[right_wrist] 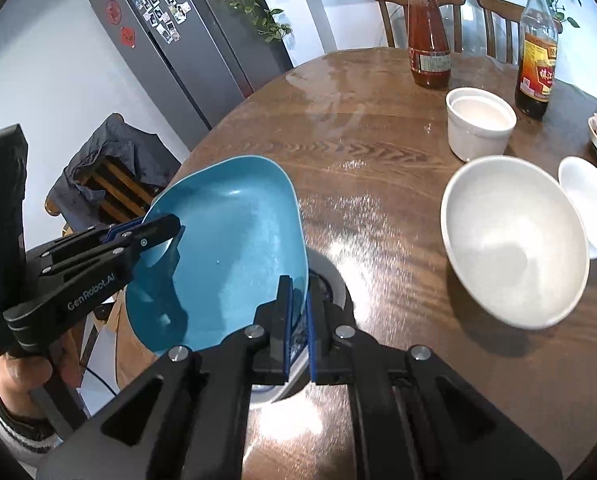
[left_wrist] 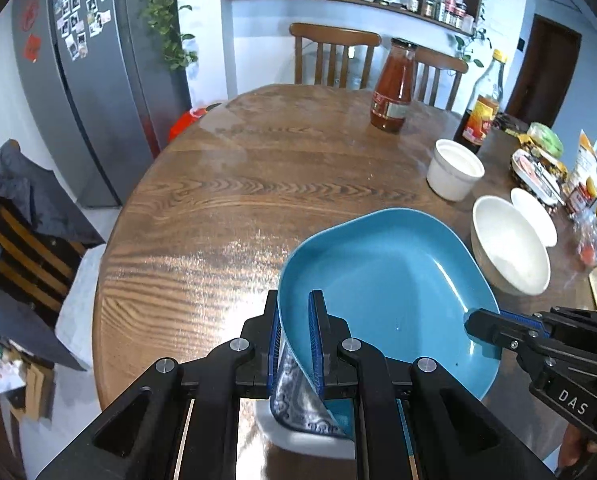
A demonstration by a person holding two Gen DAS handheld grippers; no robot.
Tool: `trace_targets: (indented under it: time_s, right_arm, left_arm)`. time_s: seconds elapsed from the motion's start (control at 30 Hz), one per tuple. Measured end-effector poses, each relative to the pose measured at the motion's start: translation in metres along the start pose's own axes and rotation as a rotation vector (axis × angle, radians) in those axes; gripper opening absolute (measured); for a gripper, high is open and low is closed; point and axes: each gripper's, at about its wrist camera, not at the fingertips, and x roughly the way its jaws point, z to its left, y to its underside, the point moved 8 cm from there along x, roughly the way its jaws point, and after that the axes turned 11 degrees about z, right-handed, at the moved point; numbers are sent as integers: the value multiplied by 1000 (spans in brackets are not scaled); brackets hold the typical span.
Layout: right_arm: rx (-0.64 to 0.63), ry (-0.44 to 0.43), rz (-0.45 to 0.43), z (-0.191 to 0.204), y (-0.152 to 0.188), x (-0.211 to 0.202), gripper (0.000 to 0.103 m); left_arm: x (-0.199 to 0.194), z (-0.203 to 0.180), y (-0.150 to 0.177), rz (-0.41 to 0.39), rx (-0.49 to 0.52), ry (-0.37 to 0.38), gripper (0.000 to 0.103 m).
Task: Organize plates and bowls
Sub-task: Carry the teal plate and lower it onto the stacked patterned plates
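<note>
A blue plate (left_wrist: 394, 280) is held tilted above the near edge of the round wooden table (left_wrist: 226, 200). My left gripper (left_wrist: 294, 312) is shut on its left rim. My right gripper (right_wrist: 298, 300) is shut on its right rim; it also shows in the left wrist view (left_wrist: 482, 324). The plate (right_wrist: 226, 248) hangs over a white dish with a blue pattern (left_wrist: 298, 408), mostly hidden beneath. A large white bowl (right_wrist: 514, 244), a small white plate (right_wrist: 590, 208) and a white cup-shaped bowl (right_wrist: 478, 124) stand to the right.
A red sauce jar (left_wrist: 392, 88) and a dark sauce bottle (left_wrist: 480, 108) stand at the back of the table. Food packets (left_wrist: 546, 168) crowd the right edge. Chairs (left_wrist: 334, 56) stand behind the table, a fridge (left_wrist: 90, 80) to the left.
</note>
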Motion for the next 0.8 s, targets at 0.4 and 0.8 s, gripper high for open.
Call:
trace_targets:
  time_s: [0.4,0.8]
  right_arm:
    - [-6,-25,56,10,33,12,9]
    - [5,-4,92,11,45,30,11]
  left_arm:
    - [7,3,25,37,-6,-2,12]
    - [31,6,31,98,2,-9,12]
